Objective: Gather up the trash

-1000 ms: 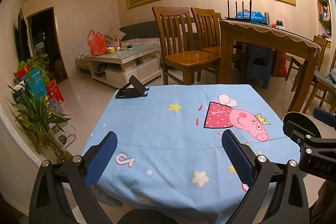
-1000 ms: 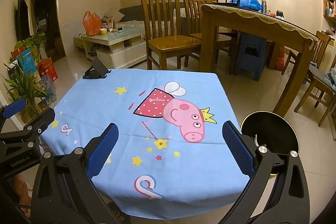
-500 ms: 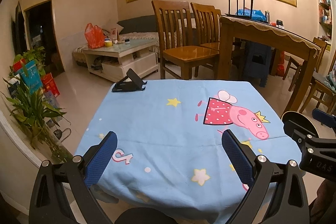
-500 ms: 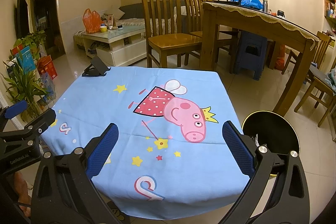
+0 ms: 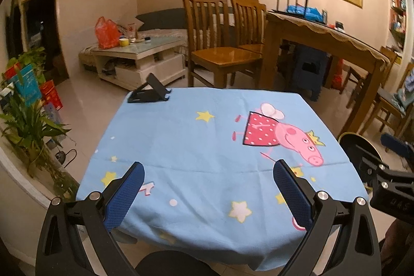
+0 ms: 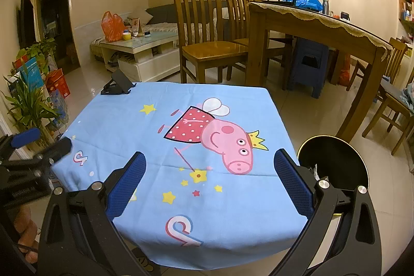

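Note:
A small table under a blue cartoon-pig cloth (image 5: 201,146) (image 6: 181,146) fills the middle of both views. I see no loose trash on the cloth. A round black bin with a gold rim (image 6: 333,162) (image 5: 358,146) stands on the floor at the table's right side. My left gripper (image 5: 207,188) hovers open over the near edge, nothing between its blue pads. Over the near right part of the cloth my right gripper (image 6: 208,177) is open too and holds nothing. Each gripper shows at the edge of the other's view.
A black phone stand (image 5: 148,92) (image 6: 117,86) sits at the table's far left corner. Wooden chairs (image 5: 220,43), a dining table (image 6: 318,25) and a coffee table (image 5: 137,56) stand beyond. Potted plants (image 5: 28,120) line the left wall.
Both cameras have tilted or risen slightly, so the table sits lower in view. The grippers stay open and nothing on the cloth has moved.

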Demonstrator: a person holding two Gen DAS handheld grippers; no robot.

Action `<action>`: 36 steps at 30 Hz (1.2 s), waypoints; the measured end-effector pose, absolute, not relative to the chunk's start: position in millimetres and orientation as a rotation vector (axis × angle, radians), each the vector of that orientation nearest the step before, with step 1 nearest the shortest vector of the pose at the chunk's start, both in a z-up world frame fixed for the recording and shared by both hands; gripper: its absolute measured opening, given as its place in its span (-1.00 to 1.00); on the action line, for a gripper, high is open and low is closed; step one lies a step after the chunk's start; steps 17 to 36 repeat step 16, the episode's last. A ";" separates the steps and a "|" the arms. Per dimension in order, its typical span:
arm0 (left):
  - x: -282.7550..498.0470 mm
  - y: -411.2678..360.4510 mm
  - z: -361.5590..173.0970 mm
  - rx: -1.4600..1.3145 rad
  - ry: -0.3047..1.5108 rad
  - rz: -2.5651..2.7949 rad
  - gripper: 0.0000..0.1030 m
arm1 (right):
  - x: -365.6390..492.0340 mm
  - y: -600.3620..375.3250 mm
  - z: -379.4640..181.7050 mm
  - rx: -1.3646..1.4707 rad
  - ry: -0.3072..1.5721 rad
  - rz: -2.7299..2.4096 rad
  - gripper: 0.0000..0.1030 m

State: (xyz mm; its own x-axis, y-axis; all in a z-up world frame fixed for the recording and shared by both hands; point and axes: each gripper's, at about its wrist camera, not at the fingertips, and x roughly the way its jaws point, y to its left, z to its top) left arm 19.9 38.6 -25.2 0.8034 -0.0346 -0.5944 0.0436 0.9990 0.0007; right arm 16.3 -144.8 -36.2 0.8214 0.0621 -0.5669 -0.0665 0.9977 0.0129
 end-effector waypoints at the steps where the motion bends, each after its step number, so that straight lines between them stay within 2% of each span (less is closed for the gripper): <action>1: 17.8 40.3 -23.1 0.019 0.619 -0.017 0.87 | 16.0 -144.4 -36.3 -0.007 0.604 0.068 0.89; 36: 15.2 43.9 -19.3 0.051 0.593 0.048 0.87 | 16.5 -143.4 -39.9 -0.003 0.626 0.067 0.89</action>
